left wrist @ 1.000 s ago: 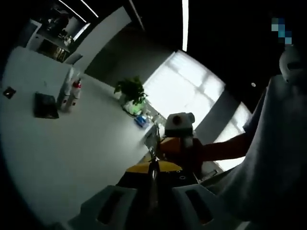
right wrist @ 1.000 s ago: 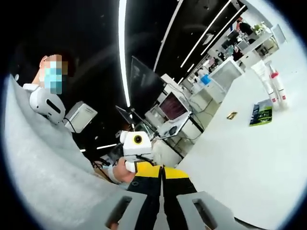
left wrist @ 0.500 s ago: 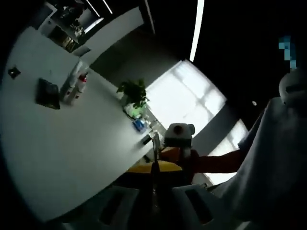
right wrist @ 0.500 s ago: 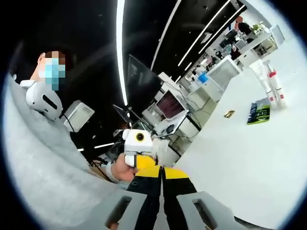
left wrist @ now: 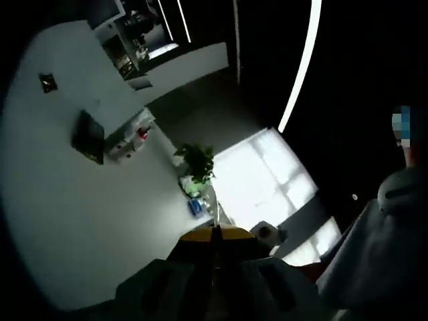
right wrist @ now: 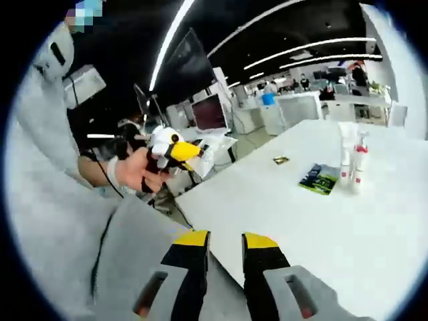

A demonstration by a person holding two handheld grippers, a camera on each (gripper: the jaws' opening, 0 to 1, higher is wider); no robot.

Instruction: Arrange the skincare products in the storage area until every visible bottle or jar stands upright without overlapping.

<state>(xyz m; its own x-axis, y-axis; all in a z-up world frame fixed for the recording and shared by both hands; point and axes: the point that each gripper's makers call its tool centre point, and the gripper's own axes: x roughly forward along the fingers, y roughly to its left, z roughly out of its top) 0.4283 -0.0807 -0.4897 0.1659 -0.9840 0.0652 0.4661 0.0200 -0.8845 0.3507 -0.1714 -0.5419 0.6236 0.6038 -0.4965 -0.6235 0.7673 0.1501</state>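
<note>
Two white skincare bottles stand upright side by side far out on the white table (right wrist: 374, 247): a taller tube (right wrist: 346, 158) and a pump bottle with red marks (right wrist: 360, 162). In the left gripper view the same bottles (left wrist: 131, 139) sit beside a dark booklet (left wrist: 88, 137). My right gripper (right wrist: 225, 244) is near the table's front edge, open, with nothing between its yellow-tipped jaws. A hand holds my left gripper (right wrist: 179, 152) off the table to the left, its jaws together. In its own view the left gripper (left wrist: 214, 235) is shut and holds nothing.
A dark green booklet (right wrist: 319, 178) lies just left of the bottles, and a small flat item (right wrist: 281, 160) lies further left. A potted plant (left wrist: 197, 162) and a blue object (left wrist: 195, 206) stand near the table's far end. The person's grey sleeve (right wrist: 53, 200) is at the left.
My right gripper's jaws have parted from shut to open. Both cameras have swung, and the left gripper now sits higher and further left in the right gripper view. The bottles have not moved.
</note>
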